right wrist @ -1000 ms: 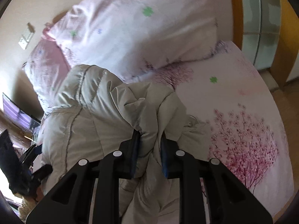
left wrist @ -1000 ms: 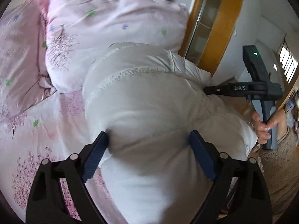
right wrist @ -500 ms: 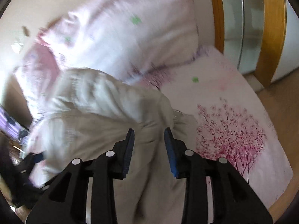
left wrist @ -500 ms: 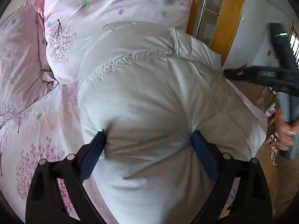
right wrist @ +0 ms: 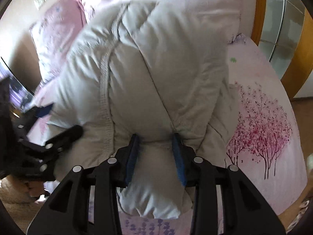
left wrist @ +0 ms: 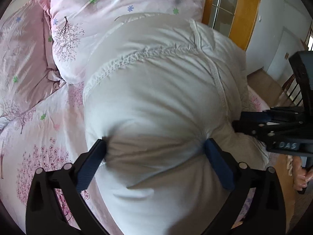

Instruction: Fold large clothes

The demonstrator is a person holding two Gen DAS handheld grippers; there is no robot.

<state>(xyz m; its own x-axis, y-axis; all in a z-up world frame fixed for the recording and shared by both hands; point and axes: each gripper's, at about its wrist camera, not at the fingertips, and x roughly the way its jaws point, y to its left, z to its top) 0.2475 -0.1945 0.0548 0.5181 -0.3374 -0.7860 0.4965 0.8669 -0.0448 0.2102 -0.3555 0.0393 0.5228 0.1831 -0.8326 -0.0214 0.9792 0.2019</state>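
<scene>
A: Why does the puffy white jacket (left wrist: pixel 160 98) sit humped up on the bed (left wrist: pixel 49 133) rather than flat?

B: It looks bunched because both tools pinch it from the near edge. The left hand-held gripper (left wrist: pixel 154 146) stands wide, its blue pads pressed into either side of a thick roll of padding, so the filling bulges up between them. That wide hold suits so bulky a fold, by the look of it.

A: And the other one?

B: The right hand-held gripper (right wrist: pixel 155 139) is at a narrower spread, clamped on a smaller wad of the same jacket near a seam. Holding two points along one edge would let the person carry that edge over together.

A: Where does the garment lie relative to them?

B: Straight ahead of both, running away from the fingers toward the pink pillows (left wrist: pixel 121 7) at the head of the bed. In the left view, the right tool shows at the jacket's right side.
</scene>
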